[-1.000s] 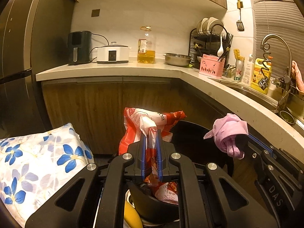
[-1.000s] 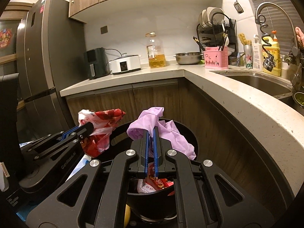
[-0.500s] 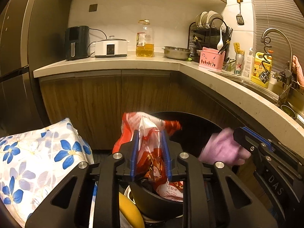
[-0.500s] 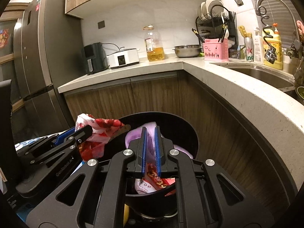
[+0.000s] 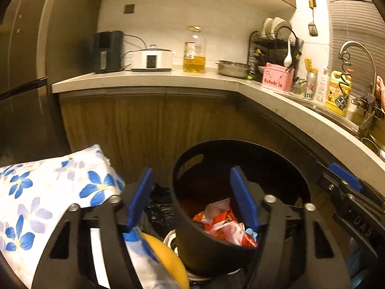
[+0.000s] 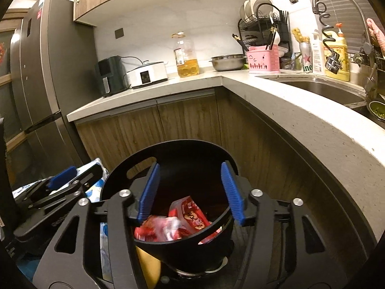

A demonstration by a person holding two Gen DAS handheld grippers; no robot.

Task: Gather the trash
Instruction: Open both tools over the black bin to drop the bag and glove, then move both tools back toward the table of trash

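2 grippers hang over 1 black bin, and both are letting go.

Left wrist view: the left gripper has its blue pads spread wide, jaws opening, with nothing pinched between them. Just below, the bin holds red and white wrappers lying loose at the bottom. The right gripper pokes in from the right edge, also empty as far as this view shows; white letters on its body read "DAS". Beside the bin sit a blue-flowered cloth, something yellow I cannot identify, and a crumpled black bag. On the tabletop, a can shows a red star and letters that look like "ine"; the oil bottle's label is too small to read.

Right wrist view: the right gripper is likewise spreading, jaws opening, nothing between the pads, directly above the bin. The red wrappers rest inside, print on them illegible. The can again shows "ine" under its star.

Judging from this, the wrappers are binned. Whether the yellow item and black bag beside the bin count as trash is unclear, so some collecting may remain.
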